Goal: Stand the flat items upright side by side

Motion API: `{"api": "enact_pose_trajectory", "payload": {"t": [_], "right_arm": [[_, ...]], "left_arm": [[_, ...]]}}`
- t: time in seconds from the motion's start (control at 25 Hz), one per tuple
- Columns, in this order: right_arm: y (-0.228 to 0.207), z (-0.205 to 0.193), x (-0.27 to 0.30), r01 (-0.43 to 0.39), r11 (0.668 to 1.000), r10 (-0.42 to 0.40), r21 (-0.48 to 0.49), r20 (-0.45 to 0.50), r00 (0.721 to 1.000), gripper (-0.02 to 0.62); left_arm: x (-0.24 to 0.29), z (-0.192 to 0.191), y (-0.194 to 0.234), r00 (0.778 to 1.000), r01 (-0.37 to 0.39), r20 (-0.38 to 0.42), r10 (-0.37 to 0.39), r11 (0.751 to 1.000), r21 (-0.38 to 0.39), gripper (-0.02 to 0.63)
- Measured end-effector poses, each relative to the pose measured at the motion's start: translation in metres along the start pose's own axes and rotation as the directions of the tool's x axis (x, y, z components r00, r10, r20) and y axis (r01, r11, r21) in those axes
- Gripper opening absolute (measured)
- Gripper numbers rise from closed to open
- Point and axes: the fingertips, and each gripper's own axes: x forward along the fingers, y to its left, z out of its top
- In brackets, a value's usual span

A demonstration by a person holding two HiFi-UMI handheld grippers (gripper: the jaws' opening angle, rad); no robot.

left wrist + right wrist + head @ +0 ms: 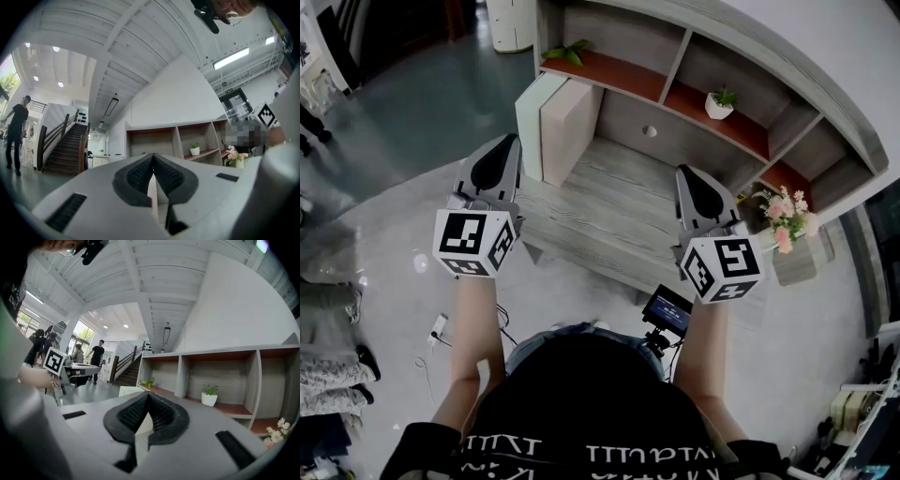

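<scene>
Two flat items stand upright side by side at the left end of the low wooden shelf top (619,202): a pale green-white slab (533,117) and a beige slab (570,127) touching it on the right. My left gripper (507,142) hovers just left of them and in front, its jaws shut with nothing between them. My right gripper (685,175) is held over the shelf's right part, also shut and holding nothing. In the left gripper view the pads (140,173) meet at the left gripper (153,155). In the right gripper view the right gripper (148,394) hides most of the pale slab (127,391).
The cabinet behind has open cubbies with a small potted plant (719,103), leafy greens (567,52) and a round drawer knob (649,131). A vase of pink flowers (787,225) stands at the right. A small monitor (668,314) hangs at my waist. People (16,131) stand by a staircase (65,147).
</scene>
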Motion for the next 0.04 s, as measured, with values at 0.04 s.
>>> {"api": "enact_pose_trajectory", "payload": {"t": [0.04], "right_arm": [[-0.0005,0.0002,0.0007,0.001,1.000,-0.001,0.002,0.001,1.000,0.015]], "left_arm": [[0.0011,0.0005,0.0003,1.000,0.001,0.001,-0.001,1.000,0.002,0.013]]}}
